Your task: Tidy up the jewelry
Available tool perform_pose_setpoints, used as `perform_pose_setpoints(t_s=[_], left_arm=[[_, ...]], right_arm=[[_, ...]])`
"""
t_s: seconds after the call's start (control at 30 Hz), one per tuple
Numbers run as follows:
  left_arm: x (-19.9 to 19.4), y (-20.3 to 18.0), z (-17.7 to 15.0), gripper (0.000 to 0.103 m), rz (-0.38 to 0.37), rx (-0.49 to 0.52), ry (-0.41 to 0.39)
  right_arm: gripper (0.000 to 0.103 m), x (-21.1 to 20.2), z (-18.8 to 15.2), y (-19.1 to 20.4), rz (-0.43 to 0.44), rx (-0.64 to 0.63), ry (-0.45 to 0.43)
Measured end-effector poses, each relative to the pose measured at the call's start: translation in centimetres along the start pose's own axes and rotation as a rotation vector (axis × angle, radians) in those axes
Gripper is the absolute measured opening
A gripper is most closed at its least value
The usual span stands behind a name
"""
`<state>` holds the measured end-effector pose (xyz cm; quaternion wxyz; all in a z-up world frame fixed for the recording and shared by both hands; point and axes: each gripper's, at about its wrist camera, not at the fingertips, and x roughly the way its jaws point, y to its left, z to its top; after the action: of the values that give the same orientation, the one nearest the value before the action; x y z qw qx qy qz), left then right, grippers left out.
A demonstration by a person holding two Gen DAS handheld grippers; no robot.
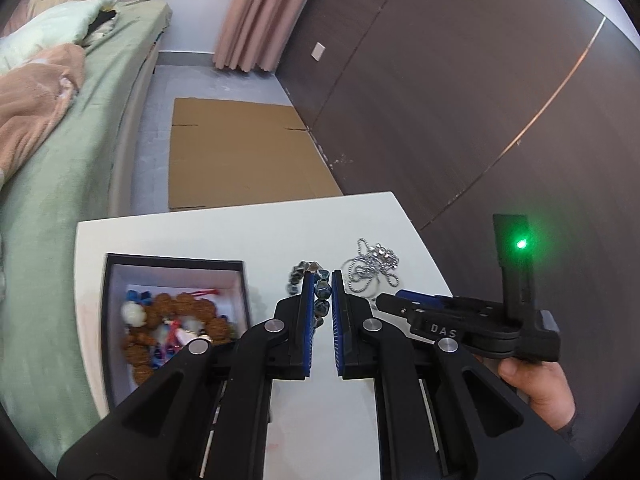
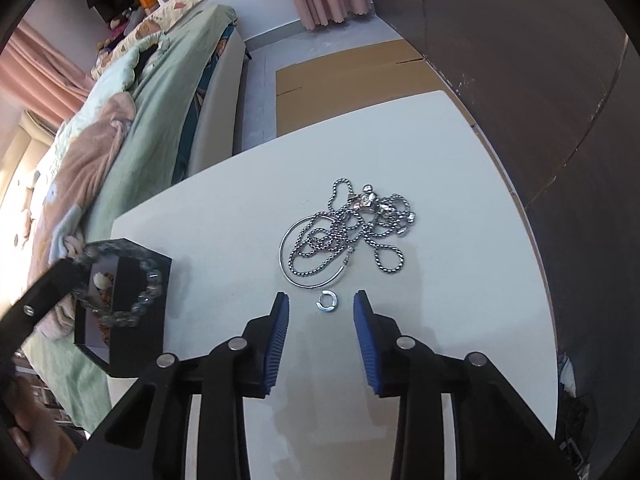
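- left gripper [image 1: 320,280] is clamped on the bracelet [image 1: 322,300], only near its tips; box [image 1: 176,260] is off to its left; a jerky swing could drop the beads short
- right gripper [image 2: 321,295] is spread wide, ring [image 2: 327,303] between its tips, chain [image 2: 348,228] just ahead; the pads might skid the ring into that tangle

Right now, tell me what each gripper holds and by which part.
The left gripper pinches a beaded bracelet by one section of its loop. The right gripper is open and holds nothing.
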<state>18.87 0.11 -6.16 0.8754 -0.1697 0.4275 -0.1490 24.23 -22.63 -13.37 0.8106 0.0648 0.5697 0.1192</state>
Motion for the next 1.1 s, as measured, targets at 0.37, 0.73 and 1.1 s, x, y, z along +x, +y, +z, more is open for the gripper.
perform_pose_setpoints(t_s=[0.37, 0.73, 1.1], left_arm=[[-3.8, 3.1, 0.4, 0.009, 0.000, -0.045, -0.061], [-5.1, 6.2, -0.2, 0.041, 0.062, -0.119, -0.060], [-7.8, 8.0, -0.6, 0.068, 0.114, -0.147, -0.120]], right_arm=[[0.013, 2.1, -0.3, 2.4, -0.153, -0.122, 0.002], [0.013, -1.1, -1.0, 4.8, -0.021, -0.122, -0.060], [0.013, -5.0, -1.8, 8.5, 0.221, -0.112, -0.178]])
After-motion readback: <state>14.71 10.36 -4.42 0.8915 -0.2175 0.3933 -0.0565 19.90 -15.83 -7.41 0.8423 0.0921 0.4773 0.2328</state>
